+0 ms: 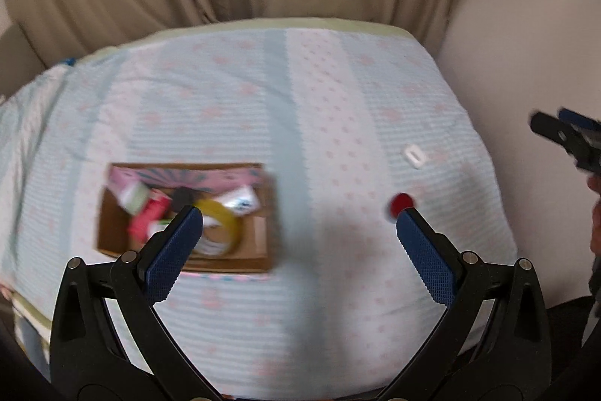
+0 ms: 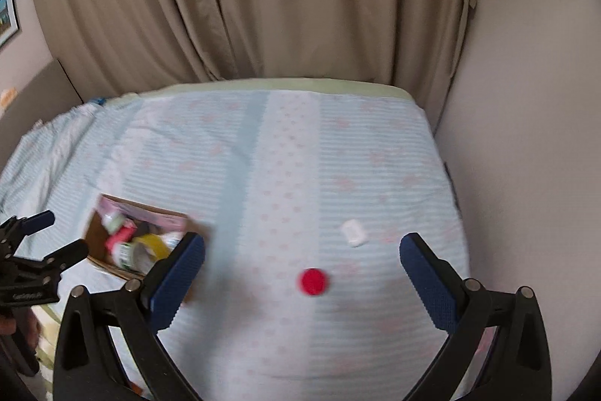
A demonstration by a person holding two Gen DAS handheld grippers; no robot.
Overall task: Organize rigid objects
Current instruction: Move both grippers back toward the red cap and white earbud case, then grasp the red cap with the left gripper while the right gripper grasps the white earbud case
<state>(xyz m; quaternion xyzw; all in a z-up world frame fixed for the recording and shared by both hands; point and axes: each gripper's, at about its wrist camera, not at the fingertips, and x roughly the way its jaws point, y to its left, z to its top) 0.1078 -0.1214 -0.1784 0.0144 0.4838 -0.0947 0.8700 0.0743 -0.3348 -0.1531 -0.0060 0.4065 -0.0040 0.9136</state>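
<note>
Both sets of jaws spread wide and empty above the bed (image 2: 300, 344): right gripper (image 2: 302, 260) hovering over the red disc (image 2: 314, 281), left gripper (image 1: 299, 233) between box (image 1: 263, 239) and disc (image 1: 401, 203). Next step, at a guess: picking up the disc with the right gripper. Best done by dropping straight down, one ribbed blue pad (image 2: 428, 282) to each side, closing across the width low against the quilt, without snagging cloth. Small, flat, round, probably hard plastic; likely to slip if pinched high. White oblong piece (image 2: 353, 232) just beyond it, nearer the right edge, smooth and rounded. Cardboard box toward the left edge, holding a yellow tape roll (image 1: 221, 226) and small packets. Soft, ridged, pale striped quilt; little firm support underneath.
</note>
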